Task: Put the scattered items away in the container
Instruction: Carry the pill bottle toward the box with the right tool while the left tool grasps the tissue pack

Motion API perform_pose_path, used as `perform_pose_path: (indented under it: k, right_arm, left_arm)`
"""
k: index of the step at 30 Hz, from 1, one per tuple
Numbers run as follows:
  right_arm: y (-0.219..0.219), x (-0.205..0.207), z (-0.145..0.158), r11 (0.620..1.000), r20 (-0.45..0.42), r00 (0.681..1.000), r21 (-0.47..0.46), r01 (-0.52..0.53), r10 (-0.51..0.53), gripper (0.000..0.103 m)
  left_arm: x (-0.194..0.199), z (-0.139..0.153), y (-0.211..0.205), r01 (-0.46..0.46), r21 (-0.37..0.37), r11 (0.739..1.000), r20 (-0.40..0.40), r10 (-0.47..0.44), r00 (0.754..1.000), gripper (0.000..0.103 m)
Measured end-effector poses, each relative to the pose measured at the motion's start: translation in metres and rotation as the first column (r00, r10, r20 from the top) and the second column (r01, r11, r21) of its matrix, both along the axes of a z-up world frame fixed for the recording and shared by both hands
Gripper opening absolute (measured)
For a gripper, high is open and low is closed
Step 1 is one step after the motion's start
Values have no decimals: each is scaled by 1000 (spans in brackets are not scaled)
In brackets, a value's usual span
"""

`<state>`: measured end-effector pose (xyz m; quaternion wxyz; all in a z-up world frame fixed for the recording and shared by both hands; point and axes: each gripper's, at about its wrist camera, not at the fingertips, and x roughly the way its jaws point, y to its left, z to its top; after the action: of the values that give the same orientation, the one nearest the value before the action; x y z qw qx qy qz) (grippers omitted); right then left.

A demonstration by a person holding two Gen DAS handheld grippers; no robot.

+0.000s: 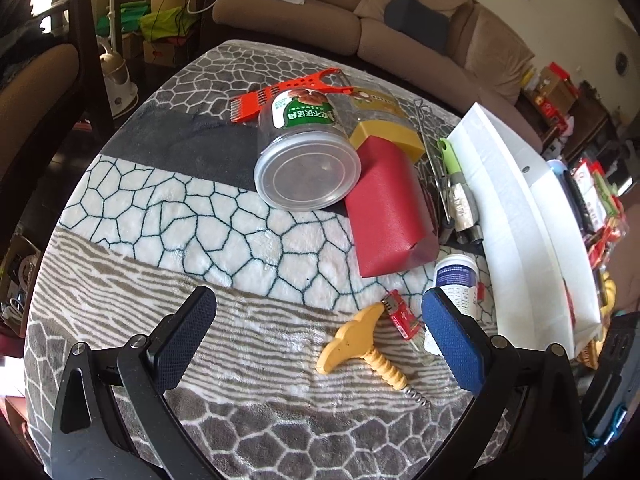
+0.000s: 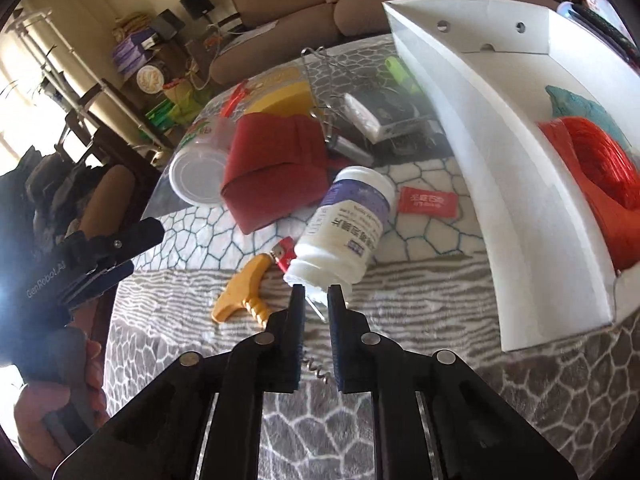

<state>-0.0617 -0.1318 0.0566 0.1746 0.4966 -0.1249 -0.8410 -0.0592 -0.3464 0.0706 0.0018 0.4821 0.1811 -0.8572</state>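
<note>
A white pill bottle (image 2: 344,224) lies tilted on the patterned blanket, and my right gripper (image 2: 316,288) is shut on its near end, which sits between the tips. The bottle (image 1: 456,276) also shows behind my left gripper's blue pad. My left gripper (image 1: 316,300) hangs open over the blanket and holds nothing. It shows at the left edge of the right wrist view (image 2: 140,248). Just beyond it lie a yellow-handled corkscrew (image 1: 360,340) and a red lighter (image 1: 400,316). The white container (image 2: 480,120) stands to the right, with red and teal items inside.
Farther back lie a clear jar (image 1: 308,168), a red pouch (image 1: 388,208), a yellow block (image 1: 388,136), an orange slicer (image 1: 280,96) and a green-handled peeler (image 1: 452,160). A red sachet (image 2: 428,202) lies beside the container. A sofa stands behind the table.
</note>
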Motion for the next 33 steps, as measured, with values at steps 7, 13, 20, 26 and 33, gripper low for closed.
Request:
perform_pose_path:
  k: [7,13,20,26,33]
  right_arm:
    - [4,-32,-14,990,66,990,-56,129,-125,65]
    - [-32,-64,-35,995,74,996,87,48,-55,57]
    - [-21,-55,-27,997,20,999,76,-33,32,53]
    - [4,-25,14,997,-30,997,-27,-78,77,50]
    - [31,10,50,990,-87,987,-38,-136,132,50]
  left_arm:
    - [14,-27,14,31,-74,997,54,-27,998,103]
    - [20,-56,26,49,-104,993,95,-39,995,103]
    - [20,-50,27,46,-60,997,70,-42,997,103]
    - [23,-40,49,93,-52,994,63,-89,994,103]
    - [12,-15,48,55,-21,998,33,-54,998,103]
